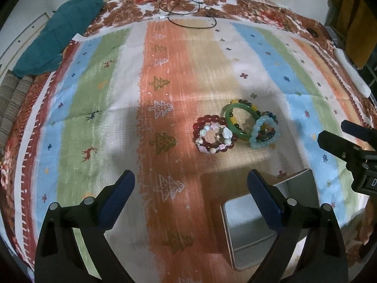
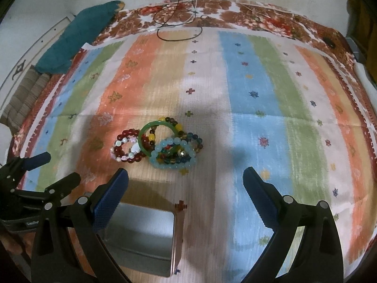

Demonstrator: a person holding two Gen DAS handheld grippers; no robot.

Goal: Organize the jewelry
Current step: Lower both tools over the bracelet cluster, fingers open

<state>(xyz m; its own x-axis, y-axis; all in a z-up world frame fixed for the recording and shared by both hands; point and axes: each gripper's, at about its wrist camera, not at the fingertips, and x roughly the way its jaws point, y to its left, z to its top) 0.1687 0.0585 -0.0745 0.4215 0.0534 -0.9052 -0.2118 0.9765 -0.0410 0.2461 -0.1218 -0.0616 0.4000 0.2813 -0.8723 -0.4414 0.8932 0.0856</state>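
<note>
A heap of bracelets lies on the striped cloth (image 1: 101, 108): a dark red bead bracelet (image 1: 213, 135) with a pearl one on it, a green bangle (image 1: 238, 122), a pale blue bead bracelet (image 1: 265, 133) and darker beads under them. The heap also shows in the right wrist view, with the green bangle (image 2: 157, 139) and the pale blue bracelet (image 2: 173, 155). An open metal tin (image 1: 256, 233) stands near me, also in the right wrist view (image 2: 143, 238). My left gripper (image 1: 190, 188) is open and empty, short of the heap. My right gripper (image 2: 185, 186) is open and empty, just behind the heap.
A teal cloth (image 1: 59, 37) lies at the far left corner. Black and white cables (image 1: 188, 11) trail over the far edge. A white object (image 1: 353, 75) lies at the right edge. The right gripper shows in the left wrist view (image 1: 348, 141), beside the tin.
</note>
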